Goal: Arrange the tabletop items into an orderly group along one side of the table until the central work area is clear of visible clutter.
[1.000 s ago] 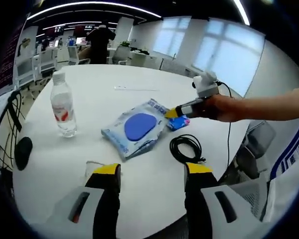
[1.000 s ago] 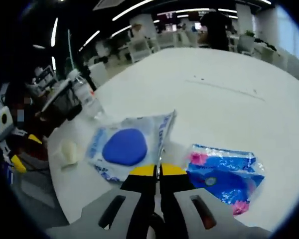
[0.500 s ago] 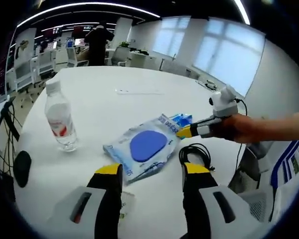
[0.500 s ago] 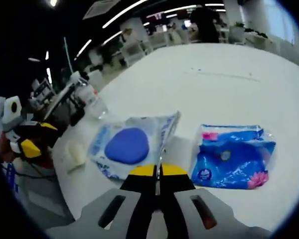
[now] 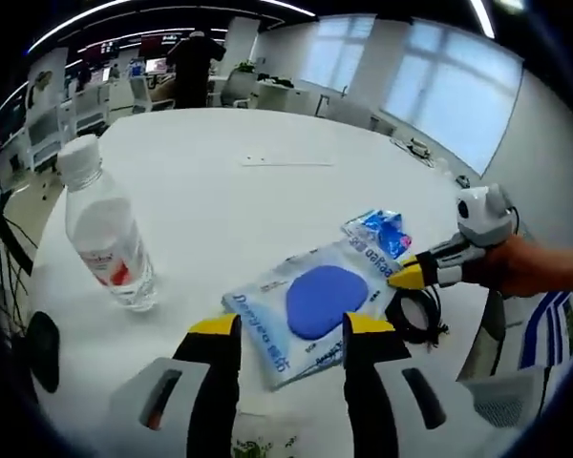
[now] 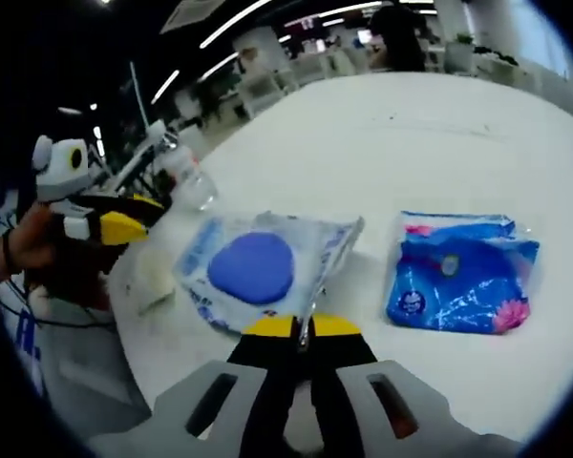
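Nearest us in the left gripper view, our left gripper (image 5: 285,334) stands with its jaws well apart and nothing between them, its tips at the near edge of the wipes pack (image 5: 310,305). In the right gripper view our right gripper (image 6: 301,327) has its jaws pressed together on the thin near edge of that same pack (image 6: 258,269) (the film runs right into the seam between the tips). Just beside the pack in the left gripper view lie a black cable (image 5: 415,310) and, past it, a blue tissue pack (image 5: 380,230); farther left a bottle (image 5: 103,239) stands upright on the table (image 5: 229,181), well apart from the rest.

We judge the step in hand to be dragging the wipes pack toward the table's near side. To do it well, we should keep the pinch low and pull flat along the surface, so the film slides rather than tears free, and steer clear of the cable. The left gripper could steady or take the near edge if the pack swings.

Compared with a second ago, the wipes pack sits nearer our left gripper, which then had bare table and a small clear wrapper ahead of it. The right gripper's pinch is unchanged. In the right gripper view, the tissue pack (image 6: 461,281) now lies apart from the wipes pack, where earlier the two nearly touched.
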A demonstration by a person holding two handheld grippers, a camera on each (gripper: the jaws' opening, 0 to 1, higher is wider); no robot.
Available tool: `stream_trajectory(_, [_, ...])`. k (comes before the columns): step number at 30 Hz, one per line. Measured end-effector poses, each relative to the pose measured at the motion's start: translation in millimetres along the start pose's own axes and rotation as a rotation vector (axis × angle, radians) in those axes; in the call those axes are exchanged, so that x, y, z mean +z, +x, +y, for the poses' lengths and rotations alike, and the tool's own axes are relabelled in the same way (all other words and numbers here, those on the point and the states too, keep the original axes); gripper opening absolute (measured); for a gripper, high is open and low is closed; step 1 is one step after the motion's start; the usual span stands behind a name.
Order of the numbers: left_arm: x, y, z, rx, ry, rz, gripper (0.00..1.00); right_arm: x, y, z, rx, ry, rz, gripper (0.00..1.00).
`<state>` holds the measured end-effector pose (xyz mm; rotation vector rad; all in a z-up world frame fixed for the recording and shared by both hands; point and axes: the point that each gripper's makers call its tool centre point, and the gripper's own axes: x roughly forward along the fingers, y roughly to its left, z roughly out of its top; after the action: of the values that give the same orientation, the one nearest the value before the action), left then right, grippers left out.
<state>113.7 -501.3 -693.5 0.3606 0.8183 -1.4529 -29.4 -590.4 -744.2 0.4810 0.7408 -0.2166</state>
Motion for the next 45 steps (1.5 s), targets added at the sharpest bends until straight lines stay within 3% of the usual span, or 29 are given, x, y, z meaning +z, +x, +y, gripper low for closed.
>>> stream_trajectory(6, [-8.8,18.5,13.7,0.011,-0.019,0.079,0.38,-9.6,0.1,3.0,0.019,-0.031,0.02,0.05])
stream_trajectory(16, [-33.5,33.7,17.7,0.02,-0.019,0.211,0.3,-11.4,0.2,-0.2,0.031,-0.019,0.026,0.06])
stream_trajectory(19, [-36.8,36.7,16.3,0.01,-0.019,0.231,0.25,-9.6,3.2,-0.2,0.037,-0.015,0.024,0.05])
stream_trajectory(24, [-43.2,40.5,23.9,0.036,-0.01,0.267,0.08,-5.3,9.3,-1.1,0.037,-0.015,0.022,0.01])
stream_trajectory(33, [-32.0,50.9,24.8,0.03,-0.039,0.253,0.02,7.3,9.1,-7.8,0.022,-0.011,0.007,0.0])
stream_trajectory(45, [-0.8,78.9,18.7,0.035,-0.08,0.187,0.01,22.2,3.8,-41.2,-0.022,0.02,-0.016,0.0])
